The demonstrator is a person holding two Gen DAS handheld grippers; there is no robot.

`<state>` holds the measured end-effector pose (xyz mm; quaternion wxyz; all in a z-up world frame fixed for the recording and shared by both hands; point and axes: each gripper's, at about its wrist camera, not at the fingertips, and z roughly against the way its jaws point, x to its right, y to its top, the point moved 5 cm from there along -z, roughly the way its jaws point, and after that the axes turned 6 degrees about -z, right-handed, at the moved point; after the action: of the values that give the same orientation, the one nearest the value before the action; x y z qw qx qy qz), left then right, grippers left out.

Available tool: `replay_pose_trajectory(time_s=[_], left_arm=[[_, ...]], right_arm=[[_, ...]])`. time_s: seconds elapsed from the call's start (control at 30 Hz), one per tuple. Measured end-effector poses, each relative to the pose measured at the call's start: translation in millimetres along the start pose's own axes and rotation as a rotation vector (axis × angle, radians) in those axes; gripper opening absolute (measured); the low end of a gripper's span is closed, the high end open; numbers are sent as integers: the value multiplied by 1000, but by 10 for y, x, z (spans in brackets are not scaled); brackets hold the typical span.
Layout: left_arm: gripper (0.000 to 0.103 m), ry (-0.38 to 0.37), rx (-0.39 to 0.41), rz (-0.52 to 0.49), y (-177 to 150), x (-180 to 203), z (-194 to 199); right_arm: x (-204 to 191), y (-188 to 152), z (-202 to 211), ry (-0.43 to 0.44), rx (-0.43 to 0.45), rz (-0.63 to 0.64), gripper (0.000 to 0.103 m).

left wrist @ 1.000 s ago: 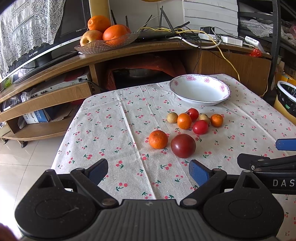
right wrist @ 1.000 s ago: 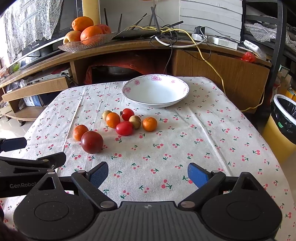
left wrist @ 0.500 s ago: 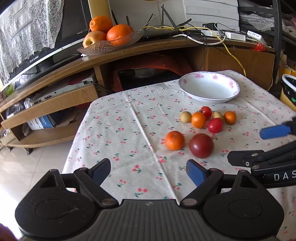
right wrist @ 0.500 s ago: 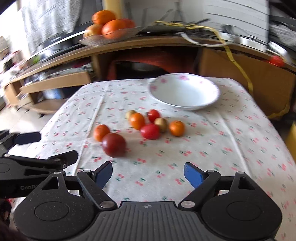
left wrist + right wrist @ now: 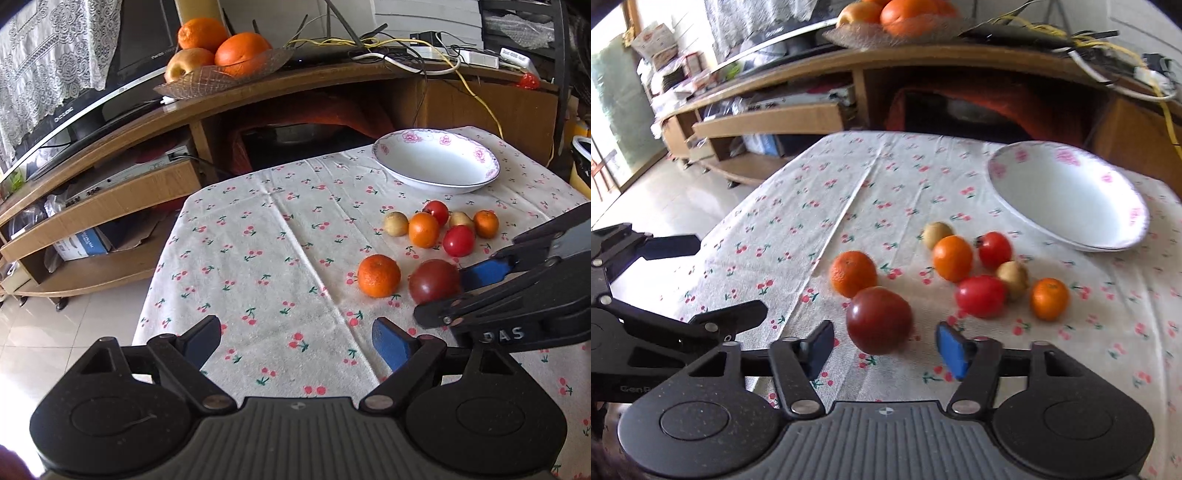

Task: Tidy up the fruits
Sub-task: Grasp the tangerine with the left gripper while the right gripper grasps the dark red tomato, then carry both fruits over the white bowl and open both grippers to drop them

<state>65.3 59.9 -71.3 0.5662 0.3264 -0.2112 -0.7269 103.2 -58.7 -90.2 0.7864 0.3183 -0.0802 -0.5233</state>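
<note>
Because the dark red tomato [image 5: 878, 319] sat between the parted fingers of the right gripper [image 5: 882, 349] with a gap showing on either side, it was judged the next fruit to be taken, not yet held. It looked round, smooth-skinned and likely somewhat heavy for its kind, firm but bruisable, and prone to roll or slip out of flat pads; the sensible hold would be across its widest girth, pads level with its middle, closing gently. The blue pad [image 5: 951, 350] stood just right of the tomato and the dark pad [image 5: 820, 347] just left, neither seen touching. Beyond the fingertips and slightly left lay an orange mandarin [image 5: 853, 273], touching or nearly touching the tomato; a squeeze off-centre might nudge it. Farther ahead and to the right sat the cluster: two red tomatoes, two more mandarins and two pale brownish fruits of uncertain kind. The white bowl [image 5: 1067, 192], empty as far as visible, stood well beyond the fingertips to the right, on the cherry-print counter [image 5: 798, 206]. The right gripper was held low, pointing forward and slightly down over the cloth. The left gripper [image 5: 295, 338] was released too, fingers wide apart with nothing between them but cloth, held back near the counter's near edge; from it the dark tomato [image 5: 435, 280] lay ahead and to the right, partly masked by the right gripper's finger.
</note>
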Motion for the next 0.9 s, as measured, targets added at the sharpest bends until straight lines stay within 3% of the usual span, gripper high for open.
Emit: replay_pose_trajectory(time_s=[0.17,0.33,0.67,0.9], left_arm=[[95,-31,0,-31,85,82,-67],[95,-75,28,-81,241,256,-110],[56,-189,-27,-23,327,335,-539],[42,-212,-57,-4,349,385,-580]], right_arm=[[69,2,29,12,-18,-29,33],[269,-62,164,-67,-27,-53,33],[552,-28,407,-115,-38,-119,34],[613,28,358,-105,-40,-144,34]])
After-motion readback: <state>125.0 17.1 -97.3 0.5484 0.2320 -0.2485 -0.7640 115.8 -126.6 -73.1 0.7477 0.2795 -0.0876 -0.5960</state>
